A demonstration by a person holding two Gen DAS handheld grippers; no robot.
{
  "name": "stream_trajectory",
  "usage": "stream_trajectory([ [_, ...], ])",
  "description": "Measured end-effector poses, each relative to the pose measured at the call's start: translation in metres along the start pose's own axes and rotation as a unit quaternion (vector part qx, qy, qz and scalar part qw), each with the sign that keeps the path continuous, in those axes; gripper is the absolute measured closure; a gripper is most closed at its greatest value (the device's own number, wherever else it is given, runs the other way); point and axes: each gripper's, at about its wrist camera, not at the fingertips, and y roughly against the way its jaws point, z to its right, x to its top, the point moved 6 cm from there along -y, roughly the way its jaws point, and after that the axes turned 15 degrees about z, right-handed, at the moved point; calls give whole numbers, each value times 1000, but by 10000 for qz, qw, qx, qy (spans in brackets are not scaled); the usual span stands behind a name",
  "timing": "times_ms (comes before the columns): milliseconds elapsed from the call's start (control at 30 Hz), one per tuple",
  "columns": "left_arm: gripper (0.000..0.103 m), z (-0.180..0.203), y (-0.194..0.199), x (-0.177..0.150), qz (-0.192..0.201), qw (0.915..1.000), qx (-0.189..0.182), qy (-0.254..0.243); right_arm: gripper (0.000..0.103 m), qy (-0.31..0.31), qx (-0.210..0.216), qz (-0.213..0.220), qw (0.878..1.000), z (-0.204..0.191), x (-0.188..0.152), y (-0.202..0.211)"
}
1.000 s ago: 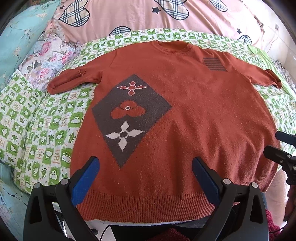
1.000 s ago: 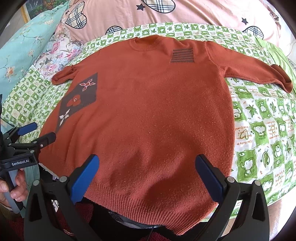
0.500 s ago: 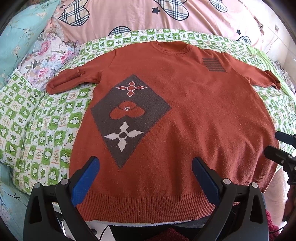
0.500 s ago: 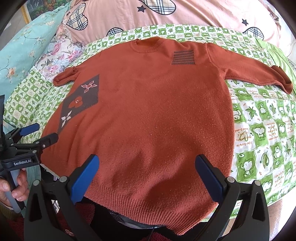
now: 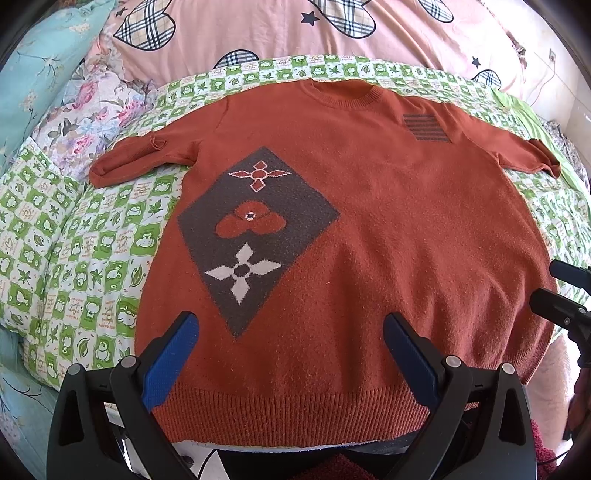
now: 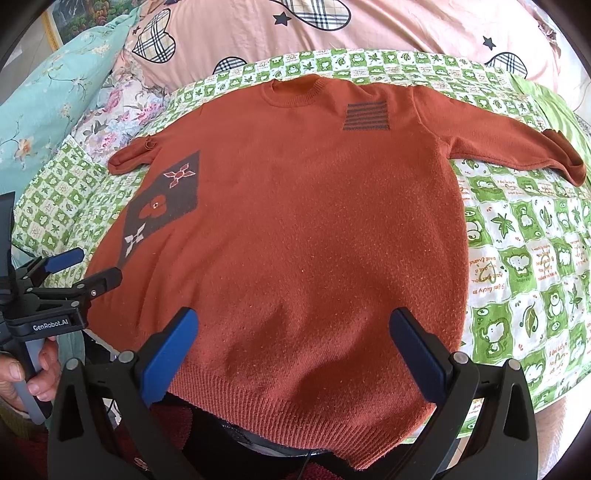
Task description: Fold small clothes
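A rust-orange knit sweater (image 5: 388,229) (image 6: 317,229) lies flat, front up, on a green-checked quilt, both sleeves spread sideways. It carries a dark diamond patch (image 5: 255,229) with flowers and a striped patch (image 5: 424,127) near the shoulder. My left gripper (image 5: 290,332) hovers open above the hem (image 5: 291,413), nothing between its blue pads. My right gripper (image 6: 295,328) is open too, over the lower right part of the hem. Each gripper shows in the other's view at the edge: the left gripper (image 6: 83,267) held by a hand, the right gripper (image 5: 561,291).
The green-checked quilt (image 5: 85,258) (image 6: 528,266) covers the bed. A pink duvet with plaid hearts (image 5: 295,29) lies behind the collar, and a floral cushion (image 5: 92,110) and a teal pillow (image 6: 51,110) sit at the left. The bed's near edge runs under the hem.
Both views have shifted slightly; the sweater sits a little lower in the right wrist view. Both grippers stay open and the sweater has not moved.
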Motion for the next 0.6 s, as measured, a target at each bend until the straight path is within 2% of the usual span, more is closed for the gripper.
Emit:
stream_trajectory([
  [33,3,0,-1,1,64,10000,13,-13,0,17,-63,-180,9998,1,-2,-1],
  [133,3,0,-3,2,83,10000,33,-35,0,60,-130,-355,9993,3,-4,-1],
  [367,3,-3,-7,1,-6,10000,-26,-15,0,32,-78,-172,9998,6,2,1],
  [433,3,-3,-5,4,173,9998,-87,12,0,-65,-34,-62,10000,11,6,1],
  [600,3,-10,0,19,676,9975,76,190,0,-273,-157,41,9995,31,12,3],
])
